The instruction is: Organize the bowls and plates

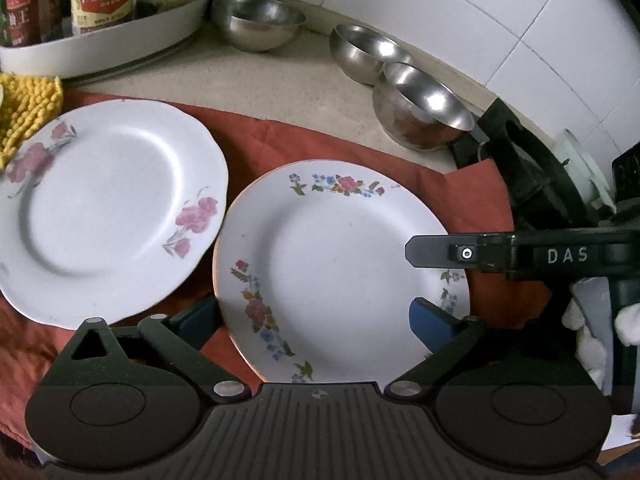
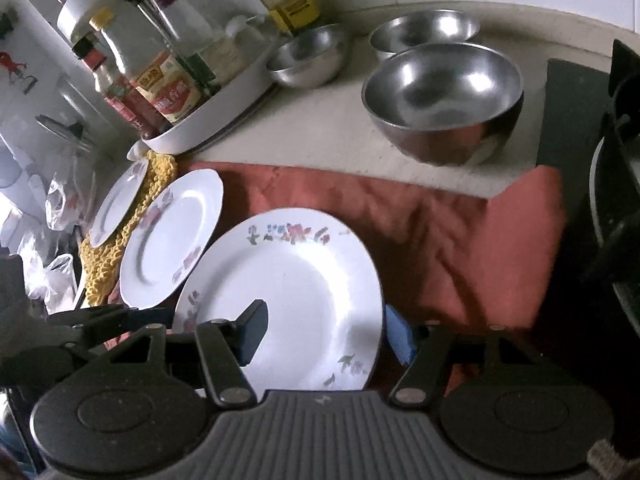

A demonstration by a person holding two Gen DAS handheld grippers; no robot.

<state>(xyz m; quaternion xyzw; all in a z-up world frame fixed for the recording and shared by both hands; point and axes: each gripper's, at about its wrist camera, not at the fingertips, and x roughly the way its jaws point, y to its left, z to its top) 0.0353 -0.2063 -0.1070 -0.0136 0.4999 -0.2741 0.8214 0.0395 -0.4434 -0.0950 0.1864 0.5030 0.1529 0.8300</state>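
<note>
A white plate with a multicolour flower rim (image 1: 340, 264) (image 2: 304, 292) lies on the rust-red cloth (image 1: 280, 140) (image 2: 440, 232). My left gripper (image 1: 316, 322) is open, its blue pads on either side of the plate's near edge. My right gripper (image 2: 326, 332) is open around the same plate's right edge, one finger over the plate and one beyond its rim; that finger shows in the left wrist view (image 1: 440, 251). A second white plate with pink flowers (image 1: 108, 208) (image 2: 172, 236) lies to the left. A third small plate (image 2: 118, 204) rests on a yellow knitted mat (image 2: 120, 240).
Three steel bowls stand on the counter behind the cloth: (image 1: 258, 20), (image 1: 366, 52), (image 1: 422, 106); the nearest also shows in the right wrist view (image 2: 444, 100). A white tray of sauce bottles (image 1: 104, 44) (image 2: 208, 116) is at back left. A black stove (image 2: 600, 200) lies right.
</note>
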